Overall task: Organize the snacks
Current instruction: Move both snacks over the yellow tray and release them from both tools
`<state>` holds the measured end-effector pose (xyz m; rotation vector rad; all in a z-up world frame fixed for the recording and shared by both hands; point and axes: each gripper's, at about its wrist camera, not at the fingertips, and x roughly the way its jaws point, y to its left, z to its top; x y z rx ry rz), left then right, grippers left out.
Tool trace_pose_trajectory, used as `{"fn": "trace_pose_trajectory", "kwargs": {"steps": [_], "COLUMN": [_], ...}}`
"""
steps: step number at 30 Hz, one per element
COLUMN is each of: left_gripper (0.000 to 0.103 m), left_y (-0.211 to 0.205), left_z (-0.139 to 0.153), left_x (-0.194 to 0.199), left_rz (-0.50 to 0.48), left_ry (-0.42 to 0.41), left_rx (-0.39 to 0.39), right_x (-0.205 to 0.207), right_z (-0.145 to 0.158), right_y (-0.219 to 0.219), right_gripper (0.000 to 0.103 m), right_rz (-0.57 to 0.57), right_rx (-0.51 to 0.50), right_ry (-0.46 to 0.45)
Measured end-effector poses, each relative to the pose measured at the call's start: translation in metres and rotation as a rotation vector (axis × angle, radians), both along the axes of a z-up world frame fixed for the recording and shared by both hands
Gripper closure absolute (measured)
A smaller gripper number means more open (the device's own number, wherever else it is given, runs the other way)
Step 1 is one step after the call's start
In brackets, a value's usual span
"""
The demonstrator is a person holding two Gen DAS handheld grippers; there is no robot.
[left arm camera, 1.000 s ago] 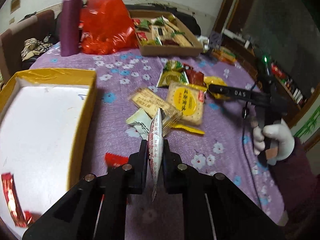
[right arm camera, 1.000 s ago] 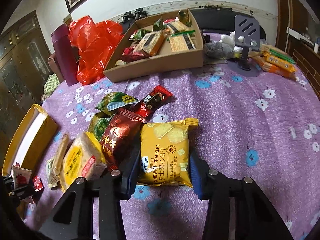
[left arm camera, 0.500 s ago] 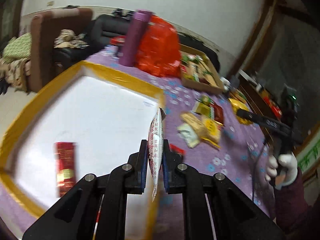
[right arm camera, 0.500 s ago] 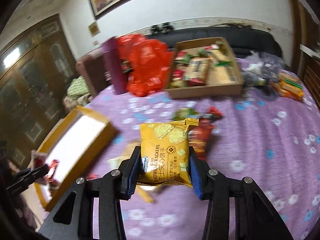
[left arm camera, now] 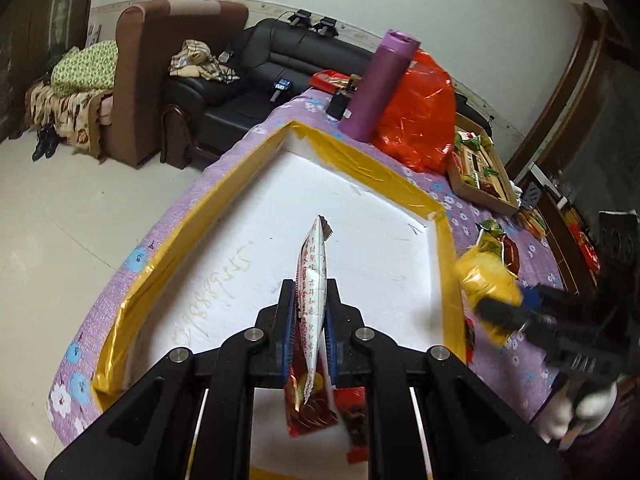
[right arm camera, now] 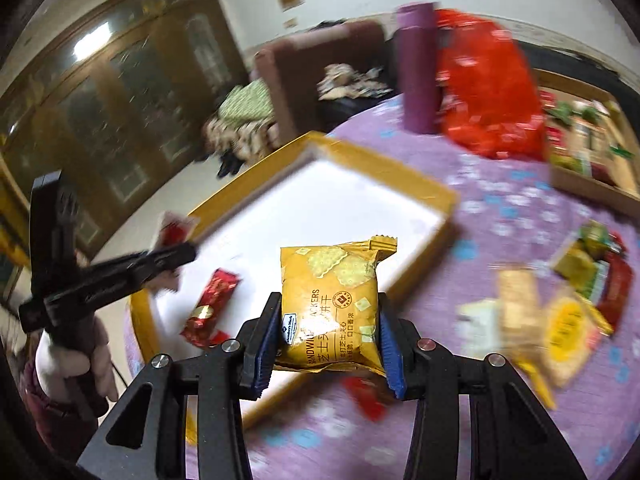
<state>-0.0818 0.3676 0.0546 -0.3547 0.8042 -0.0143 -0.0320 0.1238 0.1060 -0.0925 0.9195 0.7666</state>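
My left gripper (left arm camera: 311,320) is shut on a thin white snack packet with red print (left arm camera: 313,276), held edge-on above the white floor of the yellow-rimmed box (left arm camera: 360,164). My right gripper (right arm camera: 326,332) is shut on a yellow sandwich cracker pack (right arm camera: 330,300), held above the box's near rim (right arm camera: 420,256). From the left wrist the yellow pack (left arm camera: 486,280) hangs just outside the box's right wall. Red snack packets (left arm camera: 316,412) lie in the box below my left gripper; one of them shows in the right wrist view (right arm camera: 210,308).
A purple bottle (left arm camera: 380,88) and a red plastic bag (left arm camera: 420,120) stand behind the box. A cardboard tray of snacks (left arm camera: 480,172) sits further right. Loose snack packs (right arm camera: 560,312) lie on the purple flowered cloth (right arm camera: 520,208). Sofas stand beyond the table.
Both grippers have swung left from the loose snack pile to the yellow box, each still holding its packet. The left one now hangs over the box floor.
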Motion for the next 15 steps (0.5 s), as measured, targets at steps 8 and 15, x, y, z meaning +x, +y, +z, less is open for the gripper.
{"fn": "trace_pose_trajectory", "kwargs": {"steps": [8,15], "left_gripper": [0.091,0.079], "left_y": [0.013,0.023], "left_z": [-0.007,0.004], "left_x": [-0.004,-0.019], "left_rz": [0.001,0.031], "left_ry": [-0.010,-0.056], "left_rx": [-0.070,-0.155], "right_x": [-0.006,0.000], "right_z": [-0.029,-0.030], "right_y": [0.060,0.060], "right_gripper": [0.058,0.054], "right_rz": [0.055,0.027], "right_rx": [-0.040,0.036], "right_ry": [0.046,0.102]}}
